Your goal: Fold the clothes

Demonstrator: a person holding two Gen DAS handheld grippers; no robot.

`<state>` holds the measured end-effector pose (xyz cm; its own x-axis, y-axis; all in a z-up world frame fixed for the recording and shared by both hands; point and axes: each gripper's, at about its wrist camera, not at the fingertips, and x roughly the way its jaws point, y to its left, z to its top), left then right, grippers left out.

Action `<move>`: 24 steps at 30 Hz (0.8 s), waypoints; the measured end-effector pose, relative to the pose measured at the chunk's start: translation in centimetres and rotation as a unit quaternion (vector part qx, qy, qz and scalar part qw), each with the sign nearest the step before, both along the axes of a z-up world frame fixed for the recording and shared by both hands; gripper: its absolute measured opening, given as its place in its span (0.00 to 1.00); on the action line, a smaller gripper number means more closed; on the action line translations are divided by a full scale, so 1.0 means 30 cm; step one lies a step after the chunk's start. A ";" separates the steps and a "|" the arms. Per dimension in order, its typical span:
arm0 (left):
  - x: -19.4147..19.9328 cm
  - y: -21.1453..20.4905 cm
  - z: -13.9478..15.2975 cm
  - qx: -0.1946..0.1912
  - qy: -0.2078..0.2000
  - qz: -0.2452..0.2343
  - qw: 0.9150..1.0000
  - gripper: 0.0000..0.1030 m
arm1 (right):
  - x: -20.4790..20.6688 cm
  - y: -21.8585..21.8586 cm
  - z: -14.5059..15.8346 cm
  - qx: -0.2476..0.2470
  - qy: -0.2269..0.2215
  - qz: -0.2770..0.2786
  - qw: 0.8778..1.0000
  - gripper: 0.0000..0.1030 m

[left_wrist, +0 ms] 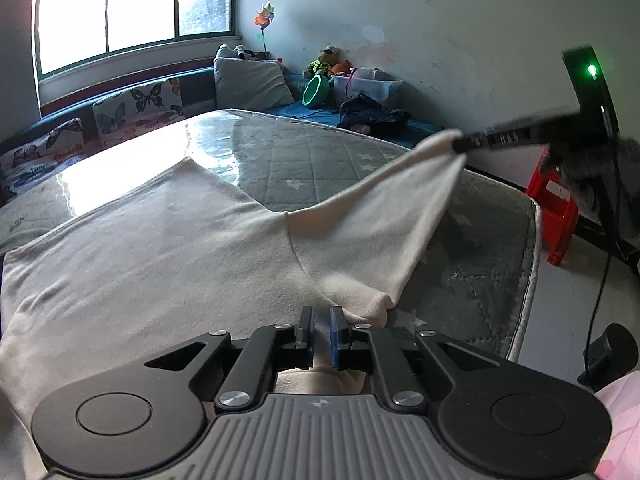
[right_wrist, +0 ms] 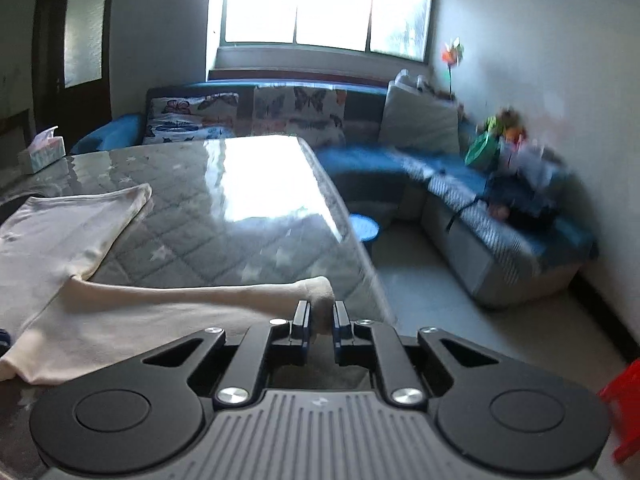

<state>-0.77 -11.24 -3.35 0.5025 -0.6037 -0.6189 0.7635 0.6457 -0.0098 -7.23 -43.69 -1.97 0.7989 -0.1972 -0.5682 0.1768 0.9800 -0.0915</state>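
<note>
Cream shirt (left_wrist: 168,240) lies spread over the quilted grey mattress (left_wrist: 304,160), its body flat and one sleeve (right_wrist: 192,292) stretched toward the mattress's near right corner. We hold the shirt's near hem pinched tight in our left gripper (left_wrist: 322,330). Our right gripper (right_wrist: 322,320) has its jaws narrowed around the sleeve's cuff, lifting it clear of the mattress. Beyond the mattress's far edge runs a blue sofa (right_wrist: 460,184).

Harsh window (right_wrist: 324,4) backlight, tabletop (right_wrist: 256,176) glare, right-view blur, fisheye warp.
</note>
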 end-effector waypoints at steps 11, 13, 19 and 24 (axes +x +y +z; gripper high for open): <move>-0.004 0.004 0.000 0.000 -0.004 -0.008 1.000 0.10 | 0.057 -0.005 -0.114 -0.024 0.035 -0.029 0.999 0.19; -0.002 0.004 0.001 -0.001 -0.002 -0.008 1.000 0.11 | 0.053 -0.001 -0.095 -0.028 0.029 -0.033 0.999 0.20; -0.003 0.001 -0.001 -0.003 -0.002 -0.008 1.000 0.11 | 0.062 0.035 -0.019 -0.009 -0.004 -0.013 1.000 0.25; -0.004 -0.001 0.001 -0.001 -0.003 -0.006 1.000 0.11 | 0.150 0.088 -0.054 0.024 0.003 0.044 0.999 0.26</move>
<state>-0.89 -11.27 -3.31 0.4983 -0.6115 -0.6146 0.7716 0.6361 -0.0074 -2.74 -41.04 -3.60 0.8080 -0.0991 -0.5808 0.0896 0.9950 -0.0451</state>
